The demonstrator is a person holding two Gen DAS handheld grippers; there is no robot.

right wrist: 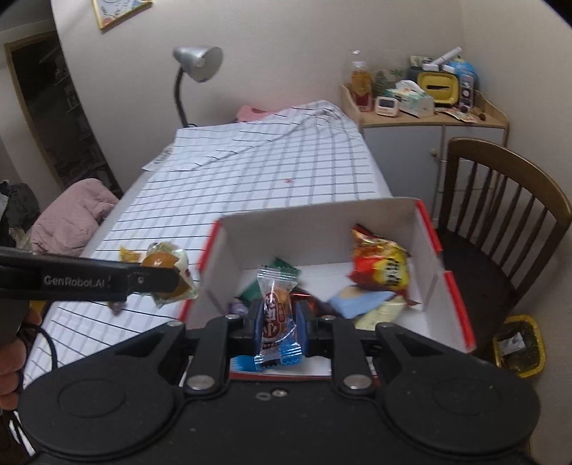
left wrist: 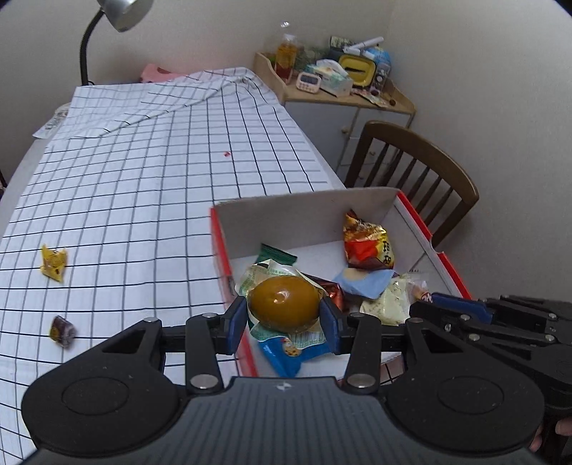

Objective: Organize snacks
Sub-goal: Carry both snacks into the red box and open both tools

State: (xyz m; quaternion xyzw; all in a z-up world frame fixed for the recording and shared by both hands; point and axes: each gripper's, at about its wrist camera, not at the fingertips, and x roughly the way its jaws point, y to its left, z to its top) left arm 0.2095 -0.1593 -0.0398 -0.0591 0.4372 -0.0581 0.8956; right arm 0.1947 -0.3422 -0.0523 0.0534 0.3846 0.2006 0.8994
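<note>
My left gripper [left wrist: 284,314] is shut on a packaged brown egg [left wrist: 284,302] and holds it above the near left corner of the red and white box [left wrist: 221,243]. In the right wrist view the egg [right wrist: 161,259] hangs left of the box [right wrist: 429,229]. My right gripper [right wrist: 279,316] is shut on a clear and blue wrapped candy [right wrist: 277,318] above the box's near edge. The box holds several snacks, among them a red and yellow bag [left wrist: 368,243]. A yellow candy [left wrist: 53,263] and a purple candy [left wrist: 62,331] lie on the checked cloth at left.
The table has a white checked cloth [left wrist: 161,171], folded over at the far end. A wooden chair [left wrist: 422,171] stands right of the box. A cluttered cabinet [left wrist: 343,93] and a desk lamp [left wrist: 118,14] stand at the back. A yellow bin [right wrist: 522,345] sits on the floor.
</note>
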